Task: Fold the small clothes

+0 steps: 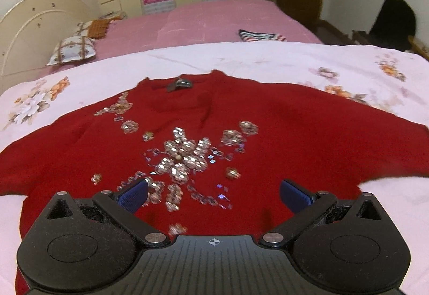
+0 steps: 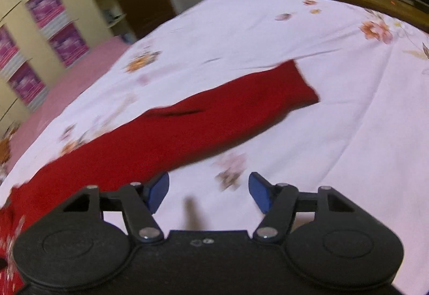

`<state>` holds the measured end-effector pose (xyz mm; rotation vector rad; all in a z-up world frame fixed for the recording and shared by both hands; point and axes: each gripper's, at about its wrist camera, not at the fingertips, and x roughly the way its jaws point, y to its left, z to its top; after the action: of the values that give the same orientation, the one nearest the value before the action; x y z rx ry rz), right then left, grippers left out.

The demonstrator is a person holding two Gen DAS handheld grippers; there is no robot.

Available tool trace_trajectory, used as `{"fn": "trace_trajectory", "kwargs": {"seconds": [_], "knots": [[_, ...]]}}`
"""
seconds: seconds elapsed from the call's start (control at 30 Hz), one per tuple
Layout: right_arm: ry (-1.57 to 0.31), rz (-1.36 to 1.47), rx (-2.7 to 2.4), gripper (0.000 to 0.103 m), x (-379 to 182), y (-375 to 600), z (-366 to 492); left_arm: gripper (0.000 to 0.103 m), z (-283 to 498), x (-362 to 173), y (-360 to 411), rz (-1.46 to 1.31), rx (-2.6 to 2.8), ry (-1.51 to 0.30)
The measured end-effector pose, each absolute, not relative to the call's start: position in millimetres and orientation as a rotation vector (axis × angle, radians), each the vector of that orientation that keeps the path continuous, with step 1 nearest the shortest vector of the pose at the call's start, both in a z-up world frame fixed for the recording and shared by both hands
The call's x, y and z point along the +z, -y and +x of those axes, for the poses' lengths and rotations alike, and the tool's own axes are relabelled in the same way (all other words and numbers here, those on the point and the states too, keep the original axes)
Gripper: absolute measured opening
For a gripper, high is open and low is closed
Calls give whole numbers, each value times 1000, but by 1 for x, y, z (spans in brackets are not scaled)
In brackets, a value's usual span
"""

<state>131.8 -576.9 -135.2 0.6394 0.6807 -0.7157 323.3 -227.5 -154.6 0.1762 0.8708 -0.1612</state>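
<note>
Garment: a red sweater [image 1: 268,118] is laid front-up and spread flat on the floral white sheet [image 1: 241,59], neckline away from the left wrist camera, sleeves stretched out to either side.
Decoration: a sequin flower cluster [image 1: 182,158] is stitched across the chest, with loose-looking strands trailing toward the hem.
Left gripper [image 1: 213,197]: held low over the lower front of the sweater, fingers spread wide apart, nothing between them; contact with the cloth cannot be told.
Right gripper [image 2: 208,194]: held over bare sheet just beside the sleeve [image 2: 241,104], fingers apart and holding nothing; this view is blurred.
Stage: no fold is judged to have been made yet — the sweater lies fully open.
Risk, sequins: the blue pads [image 1: 134,197] sit right at the edge of the beadwork, so a pinch there could snag or tear strands off.
Risk, grip: only the top layer may be caught if the knit is pinched shallowly, and front and back would then be pulled apart.
Risk, sheet: the sheet could be gathered together with the sleeve — the right fingers are over sheet, not cloth.
Risk, sleeve: a long limp sleeve is likely to twist or drag when lifted from one point.
</note>
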Motion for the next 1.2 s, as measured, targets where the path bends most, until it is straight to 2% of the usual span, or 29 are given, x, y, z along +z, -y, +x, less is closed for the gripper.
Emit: {"fn": "trace_trajectory", "kwargs": {"seconds": [0.2,0.27,0.33,0.4,0.47,0.67,0.87,1.0,1.1,1.17,1.2], "knots": [[-623,780,-778,58,-152,621,134,103,336,-162,221,173,-137,-880],[-603,789,-808,48,-154,630,137,103,339,-165,219,184,-131,-879],[-597,749,-840,30,-156,633,141,103,342,-167,215,192,-123,-878],[-583,733,-847,16,-159,637,144,103,345,-168,210,192,-116,-877],[-567,710,-844,8,-159,638,148,103,347,-166,203,190,-111,-872],[-484,525,-723,6,-128,598,175,103,354,-154,177,164,-120,-871],[-421,341,-359,6,-82,483,237,103,357,-128,131,89,-112,-832],[-459,300,-113,6,-83,394,278,103,359,-115,91,15,-100,-821],[-548,284,23,6,-106,334,306,103,367,-118,61,-67,-106,-830],[-652,267,86,13,-132,303,324,103,378,-127,48,-116,-130,-877],[-704,263,93,27,-143,293,330,103,382,-133,45,-133,-153,-903]]}}
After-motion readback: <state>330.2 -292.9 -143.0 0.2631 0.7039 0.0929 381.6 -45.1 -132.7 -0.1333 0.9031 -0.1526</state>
